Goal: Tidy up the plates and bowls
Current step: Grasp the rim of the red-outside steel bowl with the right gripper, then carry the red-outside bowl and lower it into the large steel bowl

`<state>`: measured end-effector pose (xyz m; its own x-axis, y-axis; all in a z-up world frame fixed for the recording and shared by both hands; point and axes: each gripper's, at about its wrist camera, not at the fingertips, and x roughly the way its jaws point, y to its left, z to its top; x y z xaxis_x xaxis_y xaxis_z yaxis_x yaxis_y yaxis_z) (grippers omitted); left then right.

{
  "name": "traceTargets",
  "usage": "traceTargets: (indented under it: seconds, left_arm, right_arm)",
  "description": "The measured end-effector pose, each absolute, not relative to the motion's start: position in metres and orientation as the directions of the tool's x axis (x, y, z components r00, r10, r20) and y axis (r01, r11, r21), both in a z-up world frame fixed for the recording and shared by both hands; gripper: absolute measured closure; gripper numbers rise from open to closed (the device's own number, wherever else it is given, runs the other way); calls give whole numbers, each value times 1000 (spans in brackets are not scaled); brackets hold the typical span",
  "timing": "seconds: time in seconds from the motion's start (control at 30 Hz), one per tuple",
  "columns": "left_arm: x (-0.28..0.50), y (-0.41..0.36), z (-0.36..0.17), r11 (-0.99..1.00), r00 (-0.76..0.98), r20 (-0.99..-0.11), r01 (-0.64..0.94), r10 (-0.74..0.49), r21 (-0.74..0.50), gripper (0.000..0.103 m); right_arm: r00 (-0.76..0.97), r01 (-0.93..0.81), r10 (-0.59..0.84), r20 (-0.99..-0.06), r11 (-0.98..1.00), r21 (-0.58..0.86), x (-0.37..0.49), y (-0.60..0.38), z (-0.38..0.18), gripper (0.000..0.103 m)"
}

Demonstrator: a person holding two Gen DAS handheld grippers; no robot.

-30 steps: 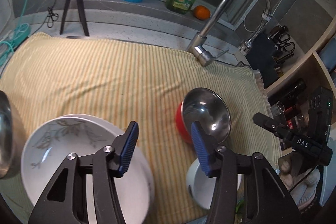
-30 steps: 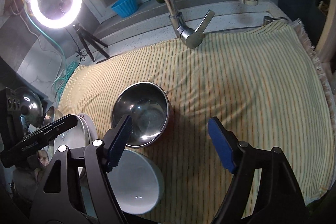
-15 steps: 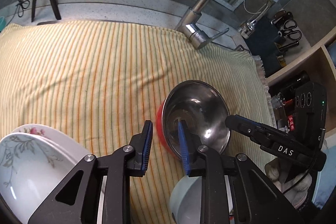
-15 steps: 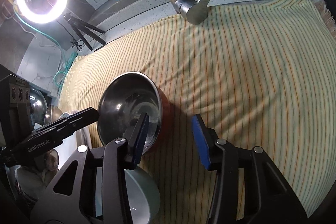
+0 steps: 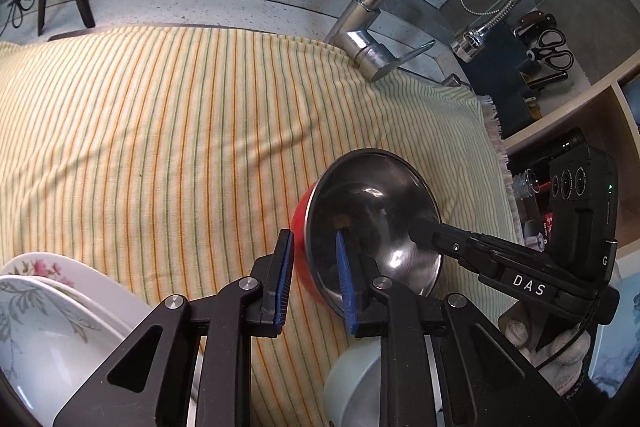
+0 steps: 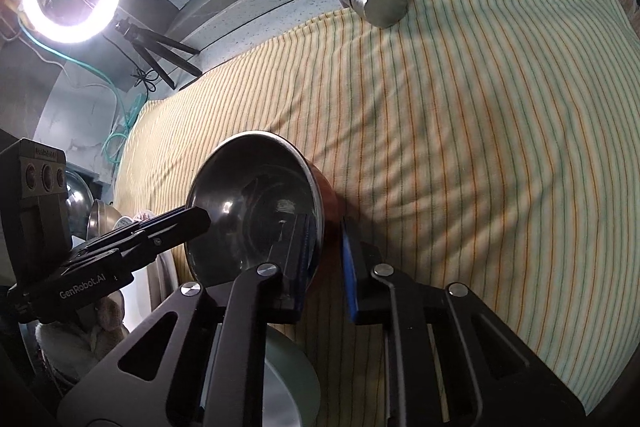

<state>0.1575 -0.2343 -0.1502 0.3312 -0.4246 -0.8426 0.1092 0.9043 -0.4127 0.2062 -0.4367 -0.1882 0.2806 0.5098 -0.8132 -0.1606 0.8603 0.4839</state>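
Left wrist view: task barely begun, nothing stacked yet. Striped cloth (image 5: 180, 131) covers the table; floral plates (image 5: 52, 311) sit apart at near left w/ a pale bowl (image 5: 352, 383) nearer. Red-sided steel bowl (image 5: 372, 219) tilts mid-cloth. Both jaws have just closed: left hand-held gripper (image 5: 314, 279) and right hand-held gripper (image 6: 326, 263) each pinch its rim, opposite sides.

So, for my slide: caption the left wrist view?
Both grippers, left and right, clamp the red-sided steel bowl's rim over striped cloth.
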Motion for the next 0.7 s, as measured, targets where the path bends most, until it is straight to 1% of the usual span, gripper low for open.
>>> traceTargets:
  seconds: [0.23,0.7]
  left_arm:
    - [156,-230,-144,900,342,-834,117,-433,-420,84]
    - [145,-200,-103,895,437,-784,151,-441,-419,84]
  right_arm:
    - [300,-159,505,-809,863,479,207,-431,-179,88]
    - [367,-209,494,-788,869,448,200,-397,-137,88]
